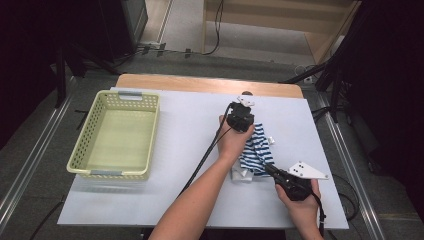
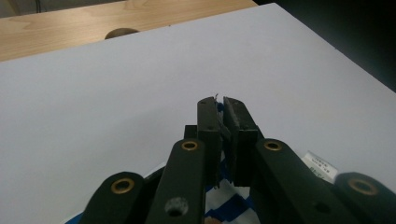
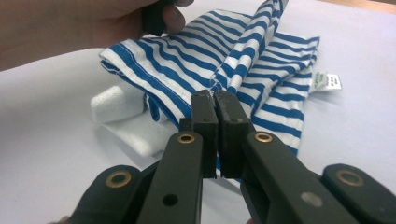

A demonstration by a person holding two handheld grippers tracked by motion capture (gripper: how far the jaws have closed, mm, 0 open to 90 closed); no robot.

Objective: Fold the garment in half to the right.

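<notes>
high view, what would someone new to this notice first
The blue-and-white striped cloth stands out, lying right of centre on the white table sheet, with the left gripper shut on its far edge and the right gripper shut on its near edge. Next comes the pale green perforated plastic basket at the left of the sheet, with nothing visible inside. A white folded piece lies partly beneath the cloth.

Blue-and-white striped cloth (image 1: 258, 150), pale green basket (image 1: 85, 150) (perforated walls), white table sheet (image 1: 190, 165).
</notes>
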